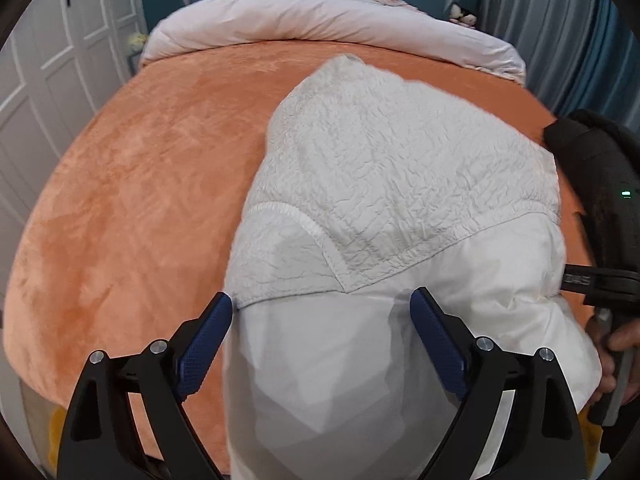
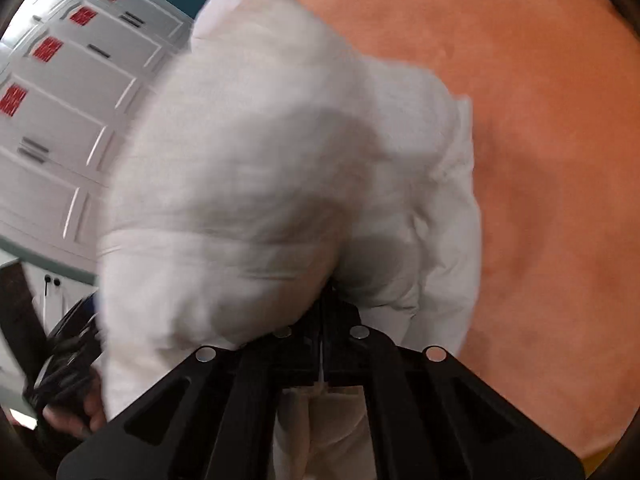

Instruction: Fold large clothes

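A large white jacket with a fleecy lining lies bunched on the orange bed cover. My left gripper stands open over its smooth near part; the blue pads straddle the cloth without pressing it. At the right edge of the left wrist view, my right gripper holds the jacket's side, with a hand behind it. In the right wrist view the right gripper is shut on a pinched fold of the blurred jacket. The left gripper shows dimly at lower left.
A rolled white duvet lies across the head of the bed. White wardrobe doors stand to the left and grey curtains to the right. Orange cover stretches right of the jacket.
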`<state>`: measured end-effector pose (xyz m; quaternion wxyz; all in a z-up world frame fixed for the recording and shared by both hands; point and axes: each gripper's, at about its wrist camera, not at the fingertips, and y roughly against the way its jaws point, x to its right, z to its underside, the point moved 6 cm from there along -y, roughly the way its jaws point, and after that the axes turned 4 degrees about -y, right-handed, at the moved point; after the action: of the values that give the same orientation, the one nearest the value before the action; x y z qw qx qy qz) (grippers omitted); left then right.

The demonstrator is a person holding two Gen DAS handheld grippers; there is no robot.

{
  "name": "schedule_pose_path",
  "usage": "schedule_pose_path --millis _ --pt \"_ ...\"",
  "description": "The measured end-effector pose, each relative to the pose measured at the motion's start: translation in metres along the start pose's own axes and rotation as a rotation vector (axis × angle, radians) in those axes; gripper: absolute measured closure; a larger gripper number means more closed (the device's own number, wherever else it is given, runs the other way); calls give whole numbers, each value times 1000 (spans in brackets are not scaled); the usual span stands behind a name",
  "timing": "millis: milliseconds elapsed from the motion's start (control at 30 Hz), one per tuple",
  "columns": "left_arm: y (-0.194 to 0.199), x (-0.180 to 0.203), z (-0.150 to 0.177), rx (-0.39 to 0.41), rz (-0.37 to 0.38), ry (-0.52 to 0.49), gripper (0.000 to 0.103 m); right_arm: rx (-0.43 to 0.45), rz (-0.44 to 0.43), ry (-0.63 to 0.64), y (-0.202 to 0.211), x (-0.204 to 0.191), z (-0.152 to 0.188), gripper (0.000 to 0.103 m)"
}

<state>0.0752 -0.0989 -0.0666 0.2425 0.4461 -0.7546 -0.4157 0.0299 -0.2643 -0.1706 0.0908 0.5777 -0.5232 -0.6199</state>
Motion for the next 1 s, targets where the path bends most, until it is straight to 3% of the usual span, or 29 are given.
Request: schedule_pose_path --millis 100,200,267,400,467,533,567,633,667,733,800,833,867,967,1000 --pt "-3 0 2 -8 12 -3 14 -3 -65 -115 8 17 -3 103" --pt "-3 4 3 1 -9 -38 14 136 29 -96 63 13 1 99" --pt "-5 5 4 10 -24 -46 14 264 51 -64 109 -5 -4 99" --pt "-5 9 4 21 -47 -60 14 339 54 85 127 -61 -28 99" --pt "-4 9 4 23 -54 -66 14 274 120 128 91 -70 -39 97" --pt "-4 9 4 26 -47 -62 12 143 237 140 34 -45 -37 100" --pt "-3 10 4 23 -20 -53 11 123 249 123 18 -36 -35 101" --pt "-2 10 3 6 -18 -50 11 145 251 51 33 -32 -28 100" --pt "-1 9 4 10 -24 -51 11 174 237 38 51 -40 -23 95" --pt "-2 7 6 20 -16 -44 11 250 218 71 77 -52 -9 91" --pt "-5 4 7 19 13 -7 10 198 268 79 66 -37 8 84" --pt "-6 4 7 17 20 4 9 116 272 80 45 -23 18 84" --pt "-6 4 7 11 25 7 6 97 272 72 28 -28 15 84" --pt "3 1 3 -15 8 -1 8 121 262 38 46 -29 18 80" --pt "10 -1 0 -9 -3 -1 8 142 241 40 56 -34 18 67"
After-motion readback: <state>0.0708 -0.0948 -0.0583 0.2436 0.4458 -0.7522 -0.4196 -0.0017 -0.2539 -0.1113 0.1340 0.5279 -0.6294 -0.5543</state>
